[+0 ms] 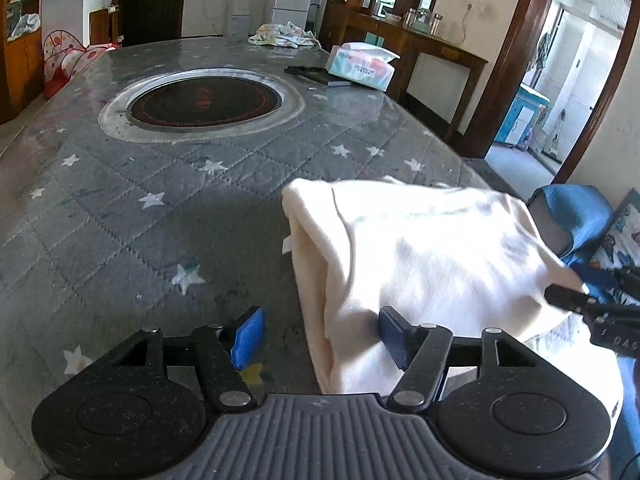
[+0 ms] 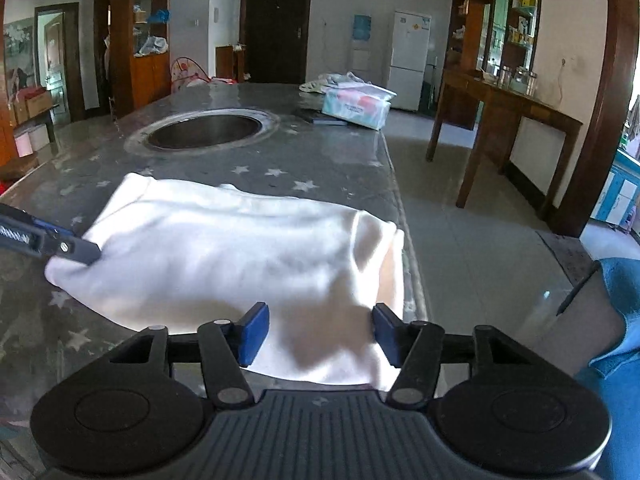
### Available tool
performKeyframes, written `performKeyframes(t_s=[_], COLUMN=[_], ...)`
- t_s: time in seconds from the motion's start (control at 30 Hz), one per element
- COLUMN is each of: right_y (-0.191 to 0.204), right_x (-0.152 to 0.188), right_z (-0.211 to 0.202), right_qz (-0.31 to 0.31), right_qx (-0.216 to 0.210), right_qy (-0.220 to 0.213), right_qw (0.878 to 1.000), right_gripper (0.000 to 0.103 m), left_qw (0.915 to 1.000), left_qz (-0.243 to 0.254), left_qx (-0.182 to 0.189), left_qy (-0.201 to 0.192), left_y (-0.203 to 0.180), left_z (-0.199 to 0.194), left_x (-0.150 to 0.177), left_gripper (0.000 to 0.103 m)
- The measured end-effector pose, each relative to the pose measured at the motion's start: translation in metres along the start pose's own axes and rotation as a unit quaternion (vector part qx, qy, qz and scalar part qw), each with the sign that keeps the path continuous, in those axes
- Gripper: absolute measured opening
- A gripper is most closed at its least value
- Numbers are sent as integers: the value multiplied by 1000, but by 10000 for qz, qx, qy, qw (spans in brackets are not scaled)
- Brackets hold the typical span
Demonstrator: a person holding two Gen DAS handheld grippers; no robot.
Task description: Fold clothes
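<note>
Right wrist: tissue pack (image 2: 356, 107) print unreadable, perhaps blurred; both claws spread.

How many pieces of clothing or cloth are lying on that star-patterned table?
2. A white garment lies folded at the near edge, between both open grippers. A crumpled patterned cloth sits at the far end, behind the tissue box. More could be out of view.
</note>
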State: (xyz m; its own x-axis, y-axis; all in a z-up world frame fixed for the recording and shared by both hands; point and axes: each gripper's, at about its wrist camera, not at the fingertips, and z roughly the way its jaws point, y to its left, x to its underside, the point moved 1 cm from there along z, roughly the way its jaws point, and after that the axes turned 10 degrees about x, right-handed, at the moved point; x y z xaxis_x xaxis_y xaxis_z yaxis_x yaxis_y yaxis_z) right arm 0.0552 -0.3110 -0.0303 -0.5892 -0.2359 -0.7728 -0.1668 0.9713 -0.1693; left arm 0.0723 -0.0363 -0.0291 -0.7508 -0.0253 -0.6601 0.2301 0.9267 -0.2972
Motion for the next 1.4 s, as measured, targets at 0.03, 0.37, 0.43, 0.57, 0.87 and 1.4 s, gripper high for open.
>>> performKeyframes(t_s=[0.03, 0.37, 0.43, 0.57, 0.87, 1.4], right_y=[2, 12, 13, 16, 9, 11], right_x=[1, 2, 2, 9, 16, 22], right_z=[1, -10, -11, -8, -11, -31], right_qz=[-22, -29, -13, -42, -78, 481], right_qx=[-18, -70, -76, -55, 107, -193], right_qy=[5, -165, -193, -102, 49, -110], right_qw=[10000, 9998, 9998, 9999, 9999, 9986], right_gripper=[62, 71, 76, 78, 83, 101], left_qw=[10000, 9997, 9996, 9992, 9987, 9982], left_qz=[37, 182, 213, 310, 396, 472], left_qx=[-5, -135, -166, -242, -332, -365], left_qy=[-17, -26, -24, -15, -10, -38], left_y=[-1, -3, -4, -6, -7, -6], left_z=[0, -4, -5, -7, -12, -28], left_x=[1, 8, 10, 15, 21, 37], left_gripper=[67, 71, 72, 74, 76, 87])
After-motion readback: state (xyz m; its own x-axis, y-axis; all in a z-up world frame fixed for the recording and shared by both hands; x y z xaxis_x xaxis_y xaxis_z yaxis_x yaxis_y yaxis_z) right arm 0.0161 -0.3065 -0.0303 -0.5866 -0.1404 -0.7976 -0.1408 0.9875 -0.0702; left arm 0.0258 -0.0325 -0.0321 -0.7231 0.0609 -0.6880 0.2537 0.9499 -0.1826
